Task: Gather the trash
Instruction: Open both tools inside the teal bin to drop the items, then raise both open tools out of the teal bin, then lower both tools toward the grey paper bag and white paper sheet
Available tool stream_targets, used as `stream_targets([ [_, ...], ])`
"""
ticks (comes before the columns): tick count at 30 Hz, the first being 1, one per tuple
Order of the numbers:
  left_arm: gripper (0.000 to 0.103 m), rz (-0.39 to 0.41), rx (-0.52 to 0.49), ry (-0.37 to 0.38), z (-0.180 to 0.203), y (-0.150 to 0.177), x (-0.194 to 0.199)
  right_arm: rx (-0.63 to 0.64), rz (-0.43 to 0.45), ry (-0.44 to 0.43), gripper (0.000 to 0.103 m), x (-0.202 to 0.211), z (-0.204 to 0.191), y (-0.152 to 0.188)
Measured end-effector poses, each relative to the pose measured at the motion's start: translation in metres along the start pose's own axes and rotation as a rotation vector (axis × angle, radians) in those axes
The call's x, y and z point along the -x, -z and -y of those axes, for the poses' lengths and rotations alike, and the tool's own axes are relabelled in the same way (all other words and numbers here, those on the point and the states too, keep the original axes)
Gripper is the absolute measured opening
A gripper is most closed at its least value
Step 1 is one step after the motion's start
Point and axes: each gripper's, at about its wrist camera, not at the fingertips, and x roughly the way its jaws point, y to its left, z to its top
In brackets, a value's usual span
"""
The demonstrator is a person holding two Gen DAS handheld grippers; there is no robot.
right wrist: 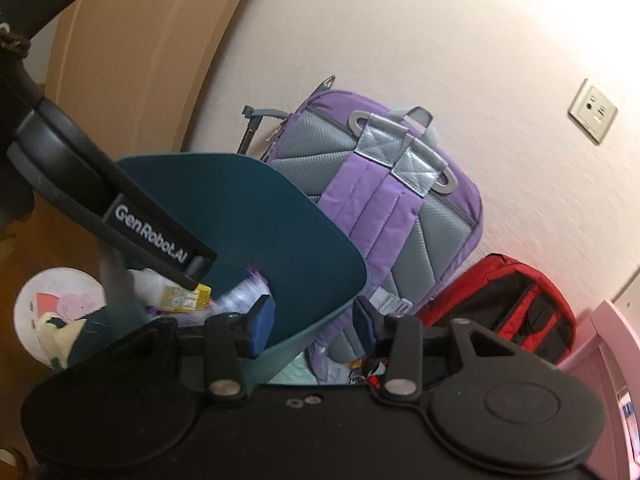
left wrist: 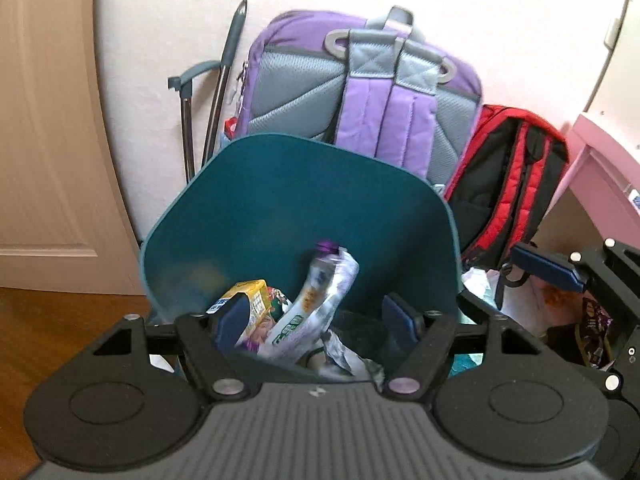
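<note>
While both claws hang over the teal trash bin [left wrist: 288, 200], I want to pull them back slowly so I do not knock it over. My left claw [left wrist: 316, 320] has its two blue pads apart, and nothing is pinched between them. The plastic bottle [left wrist: 316, 300] and the yellow carton [left wrist: 248, 300] sit in the bin behind the pads, not in my grip. My right claw [right wrist: 314, 322] is apart too. Its left pad is on one side of the bin's thin rim and its right pad is on the other side, but neither pad seems to press on it. I should lift that claw straight up so the rim does not catch. Next I think I should look for more trash. There are wrappers and crumpled white paper [left wrist: 484, 284] on the floor just to the right of the bin, near the red backpack [left wrist: 512, 176].

The bin is dark teal with a tall, curved back wall. It stands on the floor in front of a purple backpack [left wrist: 360, 92] that leans on the wall. The bottle in it is clear with a purple cap and points up at a slant. The carton lies next to it, and more papers fill the bottom. The bin looks about half full to me.
</note>
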Motion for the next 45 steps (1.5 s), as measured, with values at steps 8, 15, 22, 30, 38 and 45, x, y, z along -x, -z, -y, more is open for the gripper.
stream_targets([
  [8,0.073,0.038,-0.011,-0.005,0.014,0.021,0.056,-0.061,0.019,-0.007,0.045,0.059,0.002,0.011],
  [15,0.073,0.063,-0.026,-0.003,0.020,0.047,0.100,-0.126,0.031,-0.042,0.045,0.107,0.001,0.024],
  [22,0.073,0.065,-0.040,0.010,0.026,0.077,0.132,-0.198,0.037,-0.091,0.046,0.145,0.000,0.042],
  [30,0.081,0.042,-0.059,0.027,0.027,0.125,0.149,-0.292,0.032,-0.160,0.048,0.173,-0.001,0.075],
  [38,0.084,-0.018,-0.053,0.059,0.020,0.176,0.141,-0.428,0.012,-0.252,0.051,0.176,-0.012,0.125],
  [45,0.092,-0.094,-0.028,0.051,0.003,0.221,0.098,-0.465,-0.068,-0.289,0.052,0.151,-0.039,0.181],
])
